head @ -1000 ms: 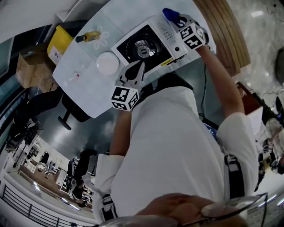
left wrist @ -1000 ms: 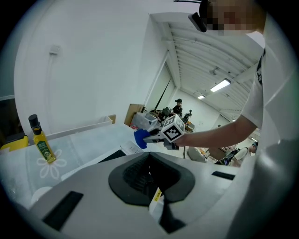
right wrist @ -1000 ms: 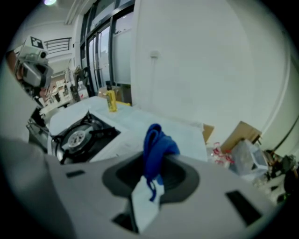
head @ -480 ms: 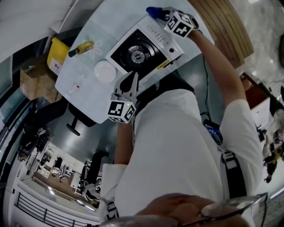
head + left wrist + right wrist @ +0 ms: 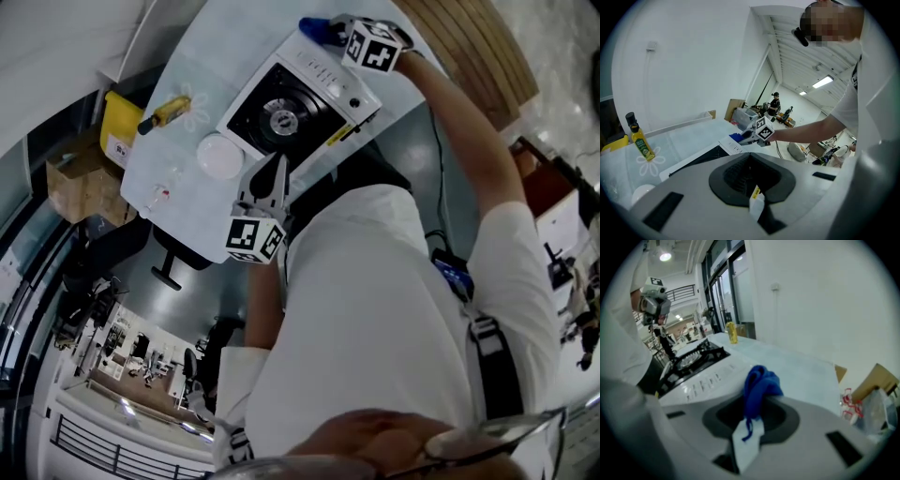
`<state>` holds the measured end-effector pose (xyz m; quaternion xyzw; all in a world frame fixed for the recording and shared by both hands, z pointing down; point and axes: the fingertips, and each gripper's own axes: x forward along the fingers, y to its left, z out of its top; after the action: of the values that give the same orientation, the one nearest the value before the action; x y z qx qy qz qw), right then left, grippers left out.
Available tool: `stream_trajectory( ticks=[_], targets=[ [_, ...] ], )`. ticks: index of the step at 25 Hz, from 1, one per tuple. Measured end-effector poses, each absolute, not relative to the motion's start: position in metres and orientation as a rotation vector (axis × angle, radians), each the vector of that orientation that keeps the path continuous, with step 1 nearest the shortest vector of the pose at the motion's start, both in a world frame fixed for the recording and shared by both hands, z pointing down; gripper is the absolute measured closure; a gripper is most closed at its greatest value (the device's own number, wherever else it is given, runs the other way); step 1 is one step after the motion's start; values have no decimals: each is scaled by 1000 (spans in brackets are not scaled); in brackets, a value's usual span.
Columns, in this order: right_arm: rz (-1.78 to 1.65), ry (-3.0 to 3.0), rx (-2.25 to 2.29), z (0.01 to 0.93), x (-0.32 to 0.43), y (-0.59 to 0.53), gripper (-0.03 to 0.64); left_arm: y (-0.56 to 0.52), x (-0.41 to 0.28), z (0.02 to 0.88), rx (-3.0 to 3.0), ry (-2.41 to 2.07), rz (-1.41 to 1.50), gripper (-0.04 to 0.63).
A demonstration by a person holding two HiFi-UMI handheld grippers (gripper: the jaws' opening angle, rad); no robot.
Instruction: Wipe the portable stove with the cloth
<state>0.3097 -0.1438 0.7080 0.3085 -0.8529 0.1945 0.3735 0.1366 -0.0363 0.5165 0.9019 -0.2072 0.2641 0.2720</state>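
Wiping at the far corner of the portable stove (image 5: 328,82) with a cloth.

The right tool (image 5: 334,34) pinched a bunched blue cloth (image 5: 311,26) between its jaws. It held the cloth at the stove's far corner, beside the white control strip, though whether cloth met metal could not be told. The stove sat on the pale tabletop (image 5: 202,70), with a yellow bottle (image 5: 161,112) and a white round dish (image 5: 218,155) nearby. The left tool (image 5: 278,165) hovered at the stove's near edge, its jaws pressed together on nothing. The wiping step seemed to be in hand, with most of the surface left. The next move probably called for pressing the cloth down and drawing it across the panel toward the burner while keeping the pinch firm.
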Motion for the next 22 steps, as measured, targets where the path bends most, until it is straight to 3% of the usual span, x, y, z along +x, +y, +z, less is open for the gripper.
stream_trajectory(
  ticks=[22],
  targets=[
    [434, -2119, 561, 710, 312, -61, 514, -21, 155, 524, 2459, -465, 768, 563]
  ],
)
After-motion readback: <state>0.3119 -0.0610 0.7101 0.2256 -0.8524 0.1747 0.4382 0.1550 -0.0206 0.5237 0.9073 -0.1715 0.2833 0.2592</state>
